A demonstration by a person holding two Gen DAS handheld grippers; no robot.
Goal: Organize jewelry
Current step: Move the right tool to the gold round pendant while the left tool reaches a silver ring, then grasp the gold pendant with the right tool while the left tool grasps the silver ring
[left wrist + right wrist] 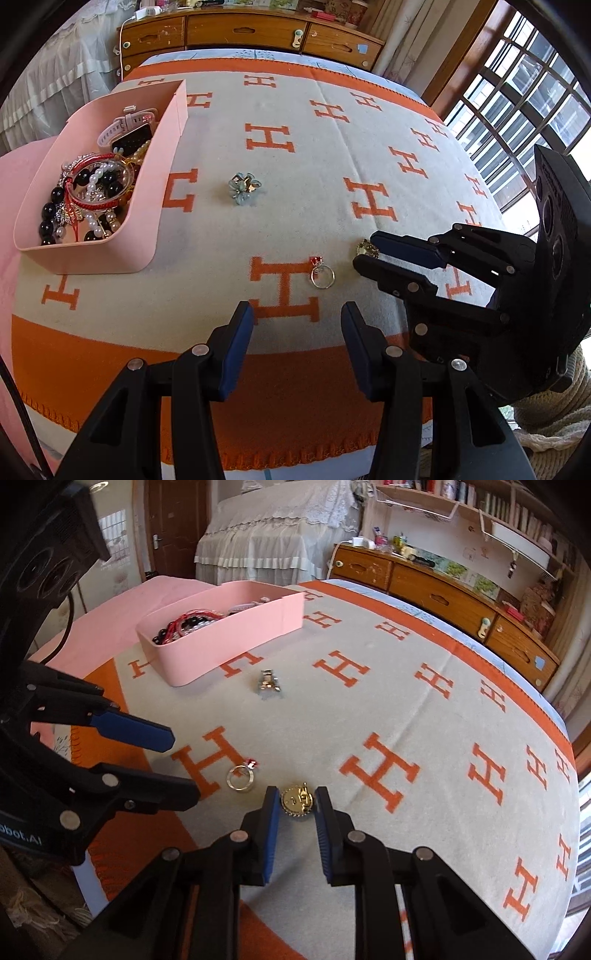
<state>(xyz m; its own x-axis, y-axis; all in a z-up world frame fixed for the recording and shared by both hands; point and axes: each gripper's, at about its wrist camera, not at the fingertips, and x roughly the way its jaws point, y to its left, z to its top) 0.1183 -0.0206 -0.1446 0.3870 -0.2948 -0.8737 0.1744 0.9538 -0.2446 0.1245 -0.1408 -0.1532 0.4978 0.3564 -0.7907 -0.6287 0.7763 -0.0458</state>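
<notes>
A round gold brooch (297,799) lies on the blanket between my right gripper's (296,794) blue pads, which close against its sides. In the left wrist view the brooch (366,247) peeks out at the right gripper's (365,251) tips. A silver ring with a red stone (322,275) lies just ahead of my left gripper (297,310), whose jaws stand open and hold nothing. From the right wrist, the ring (240,777) sits beside the left gripper (181,766). Further off lies a pale blue flower clip (243,188) (267,683).
A pink box (147,206) (229,646) at the left holds bracelets, beads and a watch. The orange-and-grey blanket (295,122) covers the table. Behind it stands a wooden dresser (243,31); a window (517,110) is at the right.
</notes>
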